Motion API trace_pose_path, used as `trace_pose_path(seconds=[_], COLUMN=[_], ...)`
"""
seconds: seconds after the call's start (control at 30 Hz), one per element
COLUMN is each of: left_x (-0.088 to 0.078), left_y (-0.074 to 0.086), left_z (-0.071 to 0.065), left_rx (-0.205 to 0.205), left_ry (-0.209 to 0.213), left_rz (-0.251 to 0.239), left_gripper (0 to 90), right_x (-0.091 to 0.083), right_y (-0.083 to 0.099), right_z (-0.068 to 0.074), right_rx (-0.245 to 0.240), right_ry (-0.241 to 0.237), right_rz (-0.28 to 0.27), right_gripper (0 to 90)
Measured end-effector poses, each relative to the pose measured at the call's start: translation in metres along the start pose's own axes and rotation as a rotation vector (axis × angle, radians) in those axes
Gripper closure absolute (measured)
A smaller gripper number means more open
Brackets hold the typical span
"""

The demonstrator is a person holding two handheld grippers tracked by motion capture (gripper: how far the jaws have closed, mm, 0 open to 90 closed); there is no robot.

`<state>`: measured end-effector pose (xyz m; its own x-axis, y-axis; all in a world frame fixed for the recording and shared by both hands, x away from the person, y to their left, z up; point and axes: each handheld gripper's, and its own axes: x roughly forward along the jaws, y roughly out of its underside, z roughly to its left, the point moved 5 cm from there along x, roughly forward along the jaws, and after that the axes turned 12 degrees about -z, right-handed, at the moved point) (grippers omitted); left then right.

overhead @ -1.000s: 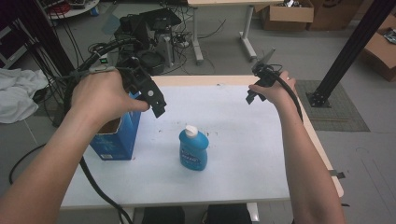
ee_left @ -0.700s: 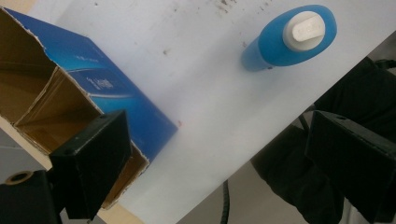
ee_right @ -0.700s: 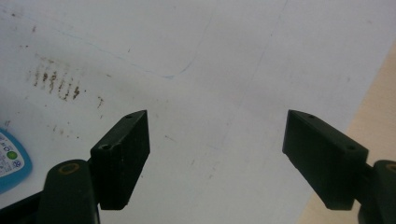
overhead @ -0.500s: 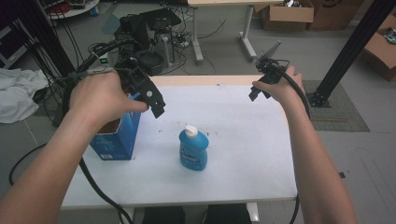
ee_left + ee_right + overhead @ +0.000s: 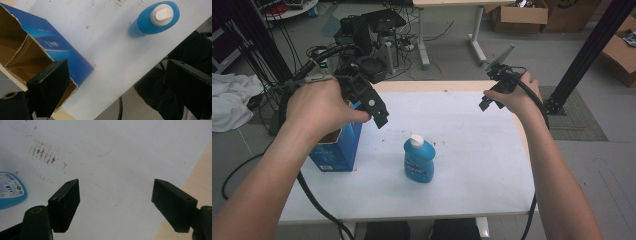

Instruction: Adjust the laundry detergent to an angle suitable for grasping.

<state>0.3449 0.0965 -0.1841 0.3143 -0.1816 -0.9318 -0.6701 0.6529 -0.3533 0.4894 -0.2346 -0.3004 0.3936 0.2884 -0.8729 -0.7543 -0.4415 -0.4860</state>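
A blue bottle [image 5: 419, 160] with a white cap stands upright on the white table [image 5: 462, 130], near its middle front; from above it appears in the left gripper view as the bottle [image 5: 155, 18], and its label edge as the bottle [image 5: 10, 191] in the right gripper view. An open blue carton [image 5: 336, 150] stands at the table's left edge, its brown inside seen on the carton [image 5: 27, 55]. My left gripper [image 5: 379, 117] hovers open above the carton's right side, nothing between its jaws [image 5: 117, 87]. My right gripper [image 5: 486, 104] hangs open over the far right of the table, empty [image 5: 115, 205].
Cables trail from both grippers off the table's front and left. Beyond the far edge stand a black device with wires [image 5: 372, 30], another desk's legs [image 5: 477, 40] and cardboard boxes [image 5: 517, 12]. A black post [image 5: 587, 50] rises at the right.
My right hand has lifted and drifted a little toward the far right of the table. The left hand, bottle and carton have kept still.
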Motion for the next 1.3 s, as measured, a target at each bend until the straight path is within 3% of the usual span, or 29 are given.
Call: trace_pose_path(seconds=[0.43, 0.77, 1.03, 1.13, 1.3], left_x=[0.002, 0.004, 0.005, 0.006, 0.007], left_y=[0.004, 0.007, 0.008, 0.009, 0.01], left_z=[-0.001, -0.001, -0.001, -0.002, -0.003], left_rx=[-0.004, -0.014, -0.013, -0.013, -0.01], left_ry=[0.009, 0.008, 0.013, 0.013, 0.017], left_rz=[0.0, -0.003, -0.004, -0.005, -0.008], left_gripper=[7.6, 7.6, 7.5, 7.5, 7.5], right_x=[-0.009, -0.013, -0.021, -0.021, -0.019], right_y=[0.011, 0.021, 0.035, 0.046, 0.059], right_z=[0.019, 0.044, 0.071, 0.086, 0.097], right_rx=[-0.077, -0.163, -0.229, -0.263, -0.284], right_ry=[-0.054, -0.154, -0.242, -0.289, -0.328], right_rz=[-0.042, -0.083, -0.161, -0.218, -0.262], right_gripper=[23.2, 23.0, 23.9, 24.1, 24.1])
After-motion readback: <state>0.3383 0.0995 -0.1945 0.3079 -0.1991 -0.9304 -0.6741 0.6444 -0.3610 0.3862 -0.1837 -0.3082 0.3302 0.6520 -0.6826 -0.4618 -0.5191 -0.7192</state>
